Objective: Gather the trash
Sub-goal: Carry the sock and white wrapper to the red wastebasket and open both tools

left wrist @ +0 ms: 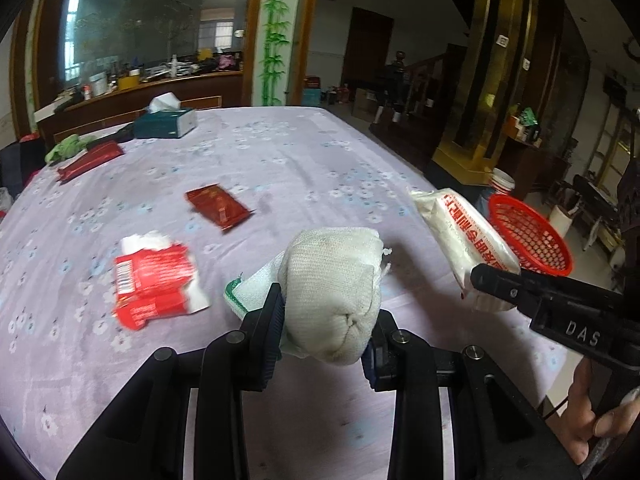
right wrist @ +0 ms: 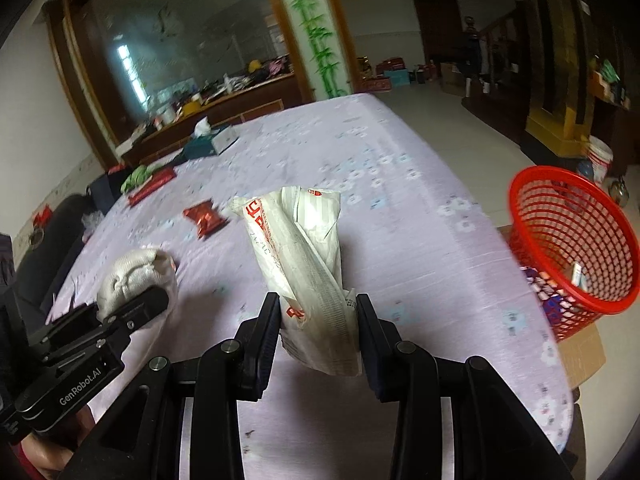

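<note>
White balled cloth [left wrist: 334,292] sits clamped in the left gripper [left wrist: 326,320]; the right gripper [right wrist: 318,320] pinches a white plastic wrapper [right wrist: 304,256]. Only the right view shows litter inside the red basket [right wrist: 576,240]; only the left shows the torn red packet [left wrist: 154,280].

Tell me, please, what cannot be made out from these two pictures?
- Red basket: its floor, behind the mesh wall in the right wrist view; cut off by the table edge in the left wrist view.
- White wrapper in the right claw: its red print is creased, unreadable.
- Cloth bundle in the left claw: any contents are wrapped inside.
- Counter clutter behind the tissue box: too small, blurred.
</note>
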`<state>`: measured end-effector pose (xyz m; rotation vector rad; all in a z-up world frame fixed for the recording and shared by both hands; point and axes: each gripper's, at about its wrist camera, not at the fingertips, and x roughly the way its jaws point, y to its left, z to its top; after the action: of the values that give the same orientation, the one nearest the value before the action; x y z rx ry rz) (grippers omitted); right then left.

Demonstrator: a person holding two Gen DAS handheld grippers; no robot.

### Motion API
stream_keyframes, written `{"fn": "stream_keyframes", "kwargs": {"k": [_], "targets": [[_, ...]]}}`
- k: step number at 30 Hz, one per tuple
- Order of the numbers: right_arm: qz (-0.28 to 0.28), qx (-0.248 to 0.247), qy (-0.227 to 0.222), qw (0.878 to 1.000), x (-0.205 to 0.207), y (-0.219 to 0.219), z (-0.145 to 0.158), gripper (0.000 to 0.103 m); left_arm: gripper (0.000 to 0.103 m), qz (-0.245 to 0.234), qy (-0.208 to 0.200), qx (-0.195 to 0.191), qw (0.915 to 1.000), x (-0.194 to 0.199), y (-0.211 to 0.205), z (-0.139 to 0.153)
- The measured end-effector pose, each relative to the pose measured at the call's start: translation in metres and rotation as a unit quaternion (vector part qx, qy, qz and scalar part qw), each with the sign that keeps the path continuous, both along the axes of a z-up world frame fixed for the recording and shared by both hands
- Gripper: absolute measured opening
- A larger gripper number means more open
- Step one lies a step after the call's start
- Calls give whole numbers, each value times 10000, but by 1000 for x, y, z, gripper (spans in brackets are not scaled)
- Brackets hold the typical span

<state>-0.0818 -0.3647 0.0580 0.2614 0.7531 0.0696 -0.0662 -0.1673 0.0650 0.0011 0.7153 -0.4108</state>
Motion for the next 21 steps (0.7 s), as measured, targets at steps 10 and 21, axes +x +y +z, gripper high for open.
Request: {"fn": "stream_keyframes", "kwargs": {"k": [10,21], "targets": [[-1127,280,-378,9925,-26,-108,31,41,32,-1056,64,-223,9941,0,-82,36],[-2063,583,-501,9755,-47,-213,43,41,33,-2160,347,-487,9746,8,-217,54]]}}
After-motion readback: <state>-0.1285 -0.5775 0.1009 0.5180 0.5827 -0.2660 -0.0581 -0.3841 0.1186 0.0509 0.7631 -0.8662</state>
